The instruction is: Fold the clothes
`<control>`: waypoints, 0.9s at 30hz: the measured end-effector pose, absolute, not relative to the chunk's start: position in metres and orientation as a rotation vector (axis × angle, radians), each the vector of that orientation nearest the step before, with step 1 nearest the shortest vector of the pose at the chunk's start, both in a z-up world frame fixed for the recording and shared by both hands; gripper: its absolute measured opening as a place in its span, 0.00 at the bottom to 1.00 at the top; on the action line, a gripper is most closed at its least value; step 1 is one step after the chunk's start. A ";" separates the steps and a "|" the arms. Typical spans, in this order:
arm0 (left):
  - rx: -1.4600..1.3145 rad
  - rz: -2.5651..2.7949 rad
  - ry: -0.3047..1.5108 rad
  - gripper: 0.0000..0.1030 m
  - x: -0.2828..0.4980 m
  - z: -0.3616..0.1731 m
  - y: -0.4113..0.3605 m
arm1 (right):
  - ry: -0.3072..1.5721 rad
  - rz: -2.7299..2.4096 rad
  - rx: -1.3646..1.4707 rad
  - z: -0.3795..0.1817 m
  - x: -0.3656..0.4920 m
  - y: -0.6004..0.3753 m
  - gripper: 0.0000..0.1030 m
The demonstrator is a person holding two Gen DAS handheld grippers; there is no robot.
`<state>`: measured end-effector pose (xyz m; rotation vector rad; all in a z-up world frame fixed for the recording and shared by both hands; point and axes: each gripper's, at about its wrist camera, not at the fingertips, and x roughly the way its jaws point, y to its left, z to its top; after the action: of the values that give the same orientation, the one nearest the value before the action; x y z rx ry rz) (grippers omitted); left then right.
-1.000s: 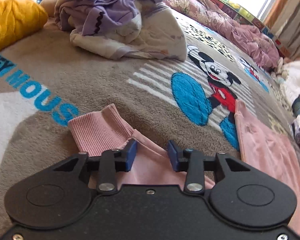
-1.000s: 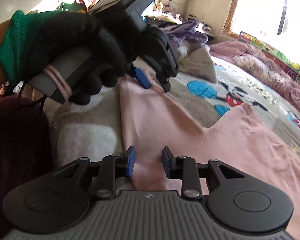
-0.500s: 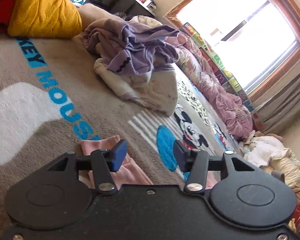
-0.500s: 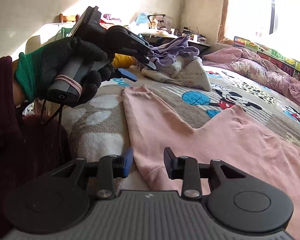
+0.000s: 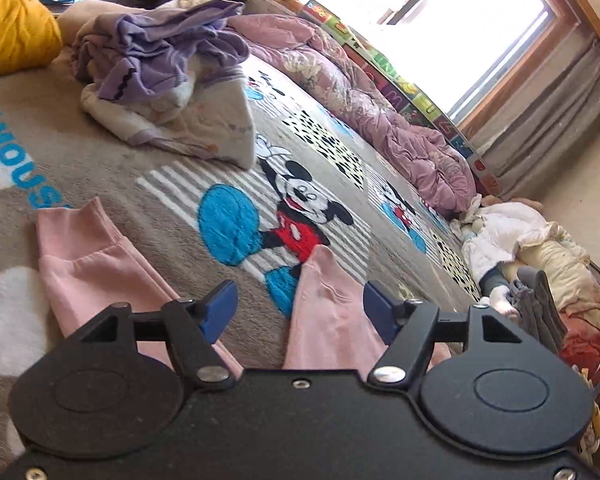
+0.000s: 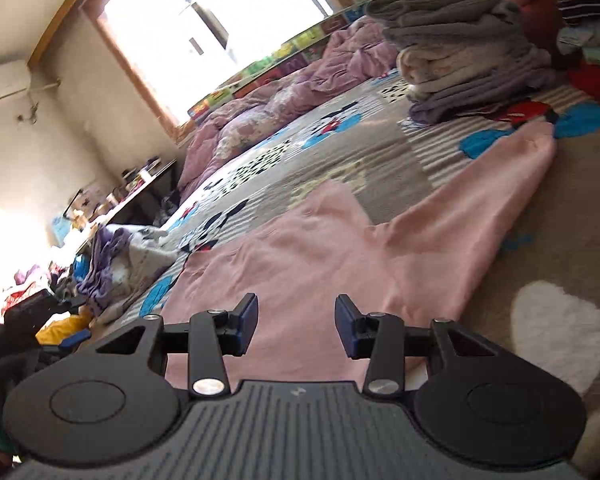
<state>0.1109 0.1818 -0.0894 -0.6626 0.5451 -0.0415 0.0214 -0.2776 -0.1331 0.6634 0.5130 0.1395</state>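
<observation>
The pink garment [image 6: 320, 264] lies spread flat on the patterned blanket [image 5: 148, 184] that covers the bed, directly ahead of and below both tools. In the right wrist view its body fills the area immediately in front of the right hand-held gripper [image 6: 296, 326], and one sleeve [image 6: 488, 200] runs away from the body toward the upper right, ending near a stack of folded laundry [image 6: 460, 52]. The long axis of that sleeve therefore runs diagonally forward and to the right of the right hand-held gripper, which is judged the nearer tool for it.

In the left wrist view the other sleeve, with its ribbed cuff [image 5: 70, 224], lies forward and to the left of the left hand-held gripper [image 5: 300, 306]; a corner of the garment body [image 5: 328, 300] sits just ahead between the finger lines. The left tool is judged nearer to this sleeve.

State of the left hand-held gripper: released, jaws opening, wide apart; nothing is between the pads and no cloth is touched.

State of the right hand-held gripper: released, jaws opening, moderately apart; pink cloth shows beyond the gap, but the pads do not press on it.

A heap of unfolded purple and white clothes [image 5: 160, 76] lies well apart, farther forward on the bed
</observation>
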 end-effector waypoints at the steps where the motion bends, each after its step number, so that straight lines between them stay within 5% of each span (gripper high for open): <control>1: -0.643 -0.086 0.560 0.68 0.114 -0.086 0.165 | 0.512 0.093 0.697 -0.138 0.019 -0.291 0.48; 16: 0.177 -0.626 0.732 0.68 0.164 -0.053 -0.181 | 0.542 -0.042 0.695 -0.191 0.036 -0.325 0.45; 27: 0.757 -0.691 0.833 0.68 0.177 -0.124 -0.389 | 0.461 -0.064 0.672 -0.203 0.030 -0.318 0.45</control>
<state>0.1773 -0.3887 -0.1244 0.7566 0.8329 -0.6914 0.0304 -0.3181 -0.2025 0.6719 0.4605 -0.0640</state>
